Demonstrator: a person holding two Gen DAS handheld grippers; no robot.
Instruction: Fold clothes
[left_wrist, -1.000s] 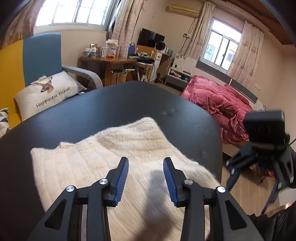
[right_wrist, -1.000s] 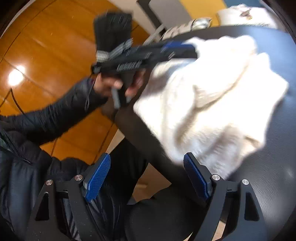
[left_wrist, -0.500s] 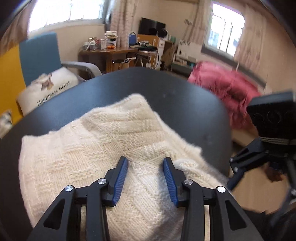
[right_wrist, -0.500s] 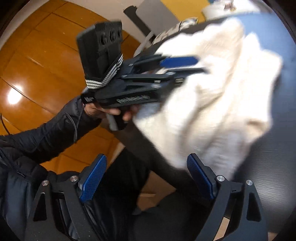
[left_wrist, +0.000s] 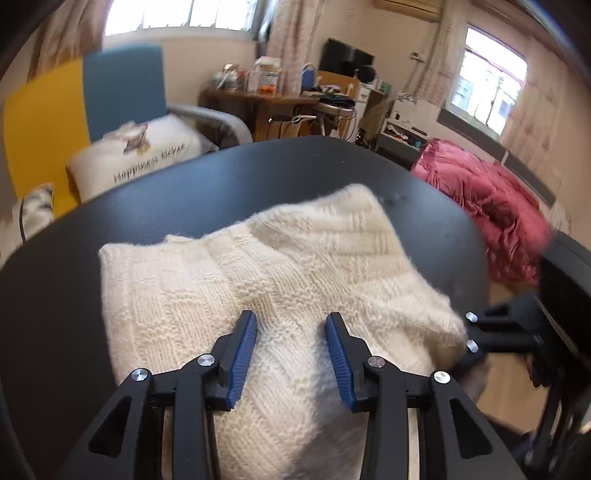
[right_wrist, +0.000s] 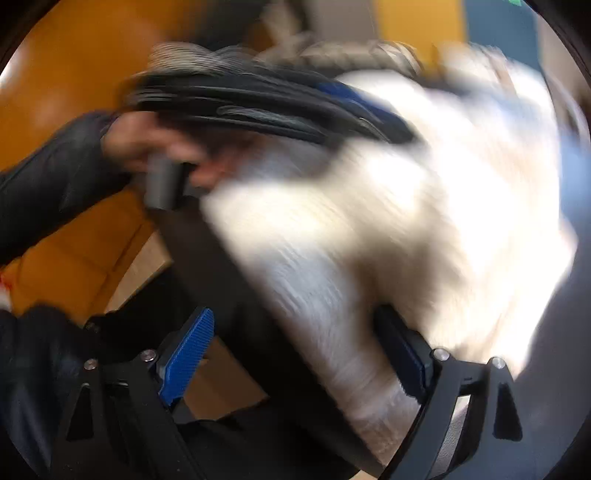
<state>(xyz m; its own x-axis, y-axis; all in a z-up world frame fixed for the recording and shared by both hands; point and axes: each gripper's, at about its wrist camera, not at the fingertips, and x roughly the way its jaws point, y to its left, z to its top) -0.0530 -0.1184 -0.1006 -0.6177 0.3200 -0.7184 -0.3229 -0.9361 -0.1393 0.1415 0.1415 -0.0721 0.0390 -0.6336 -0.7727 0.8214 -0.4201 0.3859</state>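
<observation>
Left wrist view first: a cream knit sweater (left_wrist: 280, 288) is lying in a folded heap on the black table (left_wrist: 258, 173), closer to the near edge than the far one. The left gripper (left_wrist: 291, 354) hangs right over the sweater with its jaws apart, nothing pinched between them. The right gripper (left_wrist: 517, 336) pokes in at the sweater's right edge. Beyond the sweater there's a pillow (left_wrist: 147, 155) on a chair, and off to its right a red blanket (left_wrist: 487, 206). Right wrist view is super blurry: the right gripper (right_wrist: 295, 354) has its jaws spread wide over the table (right_wrist: 221, 258) edge and the sweater (right_wrist: 388, 229), not gripping anything. A hand (right_wrist: 155, 147) holds the left gripper (right_wrist: 369, 110) above the sweater.
</observation>
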